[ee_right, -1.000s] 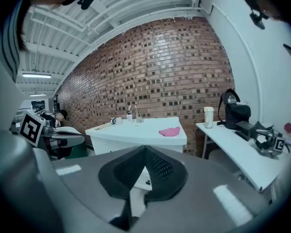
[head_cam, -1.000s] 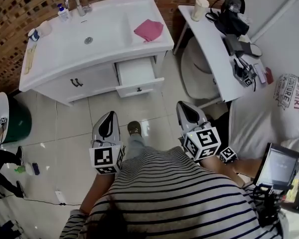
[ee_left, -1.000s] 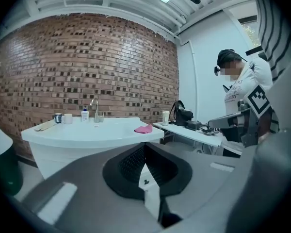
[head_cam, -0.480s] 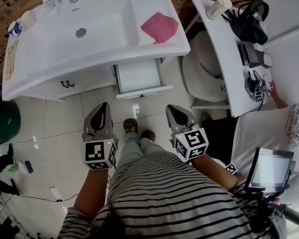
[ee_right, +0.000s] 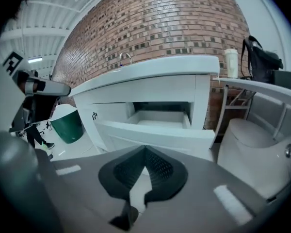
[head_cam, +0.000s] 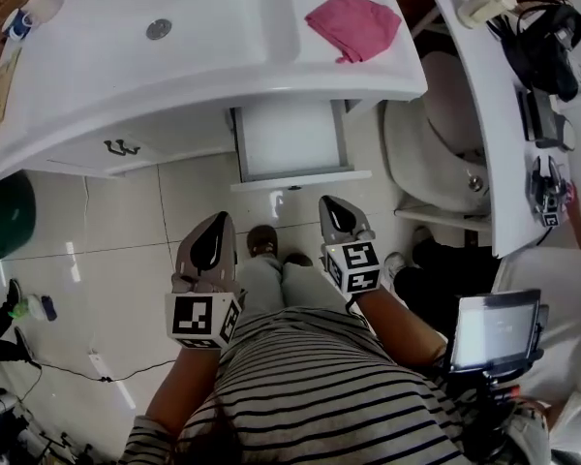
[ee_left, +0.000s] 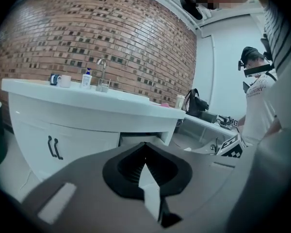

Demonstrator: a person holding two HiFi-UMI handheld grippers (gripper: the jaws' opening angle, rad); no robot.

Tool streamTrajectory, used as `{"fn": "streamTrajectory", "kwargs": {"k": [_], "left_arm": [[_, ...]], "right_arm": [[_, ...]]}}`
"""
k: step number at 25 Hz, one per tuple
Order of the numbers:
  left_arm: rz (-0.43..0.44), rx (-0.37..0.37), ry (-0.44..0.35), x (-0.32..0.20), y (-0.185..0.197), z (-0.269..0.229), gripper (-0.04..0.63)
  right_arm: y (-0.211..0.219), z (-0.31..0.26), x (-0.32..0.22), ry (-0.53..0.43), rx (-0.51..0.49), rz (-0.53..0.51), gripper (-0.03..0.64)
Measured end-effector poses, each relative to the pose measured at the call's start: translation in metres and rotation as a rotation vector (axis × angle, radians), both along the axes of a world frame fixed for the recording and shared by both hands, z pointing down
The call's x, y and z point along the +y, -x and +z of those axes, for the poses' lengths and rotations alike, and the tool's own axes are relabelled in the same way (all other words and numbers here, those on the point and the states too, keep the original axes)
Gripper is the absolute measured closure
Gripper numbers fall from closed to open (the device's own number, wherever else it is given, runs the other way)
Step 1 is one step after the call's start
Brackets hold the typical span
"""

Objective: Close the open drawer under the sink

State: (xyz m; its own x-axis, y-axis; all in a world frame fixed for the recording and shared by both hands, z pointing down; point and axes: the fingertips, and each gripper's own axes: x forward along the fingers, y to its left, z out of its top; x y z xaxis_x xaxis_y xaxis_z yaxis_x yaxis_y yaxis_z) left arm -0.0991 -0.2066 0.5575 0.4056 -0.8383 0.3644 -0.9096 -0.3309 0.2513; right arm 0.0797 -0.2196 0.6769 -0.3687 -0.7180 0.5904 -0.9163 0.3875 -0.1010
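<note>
Since a second ago the left gripper [head_cam: 216, 223] and right gripper [head_cam: 331, 207] have come nearer the sink [head_cam: 213, 76], which now fills the top of the head view. Both hang over the floor [head_cam: 116, 216], each with its jaws pressed together on nothing. The drawer [head_cam: 290, 143] stands pulled out under the sink's right part, just ahead of the right gripper and apart from it. A pink cloth [head_cam: 353, 24] lies on the sink top above the drawer.

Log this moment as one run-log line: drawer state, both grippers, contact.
drawer: open | left gripper: shut, empty | right gripper: shut, empty | contact with drawer: none | closing: not yet begun
</note>
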Motion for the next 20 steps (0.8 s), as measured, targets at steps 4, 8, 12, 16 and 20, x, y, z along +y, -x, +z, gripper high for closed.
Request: {"fn": "streamTrajectory", "kwargs": {"k": [4, 8, 12, 16, 20], "left_arm": [[0.017, -0.009, 0.038, -0.004, -0.006, 0.026, 0.583], [0.02, -0.021, 0.06, -0.011, -0.006, 0.032, 0.583], [0.028, -0.032, 0.066, -0.02, -0.006, 0.031, 0.583], [0.03, -0.037, 0.072, -0.03, -0.004, 0.033, 0.583], [0.024, -0.034, 0.08, -0.038, -0.004, 0.037, 0.583]], "right_arm": [[0.0, 0.011, -0.013, -0.031, -0.017, 0.015, 0.62], [0.004, 0.01, -0.023, -0.048, -0.031, 0.013, 0.62], [0.005, 0.009, -0.03, -0.045, -0.04, 0.018, 0.62], [0.007, 0.009, -0.042, -0.047, -0.04, 0.013, 0.62], [0.008, 0.009, -0.062, -0.055, -0.046, 0.017, 0.62]]}}
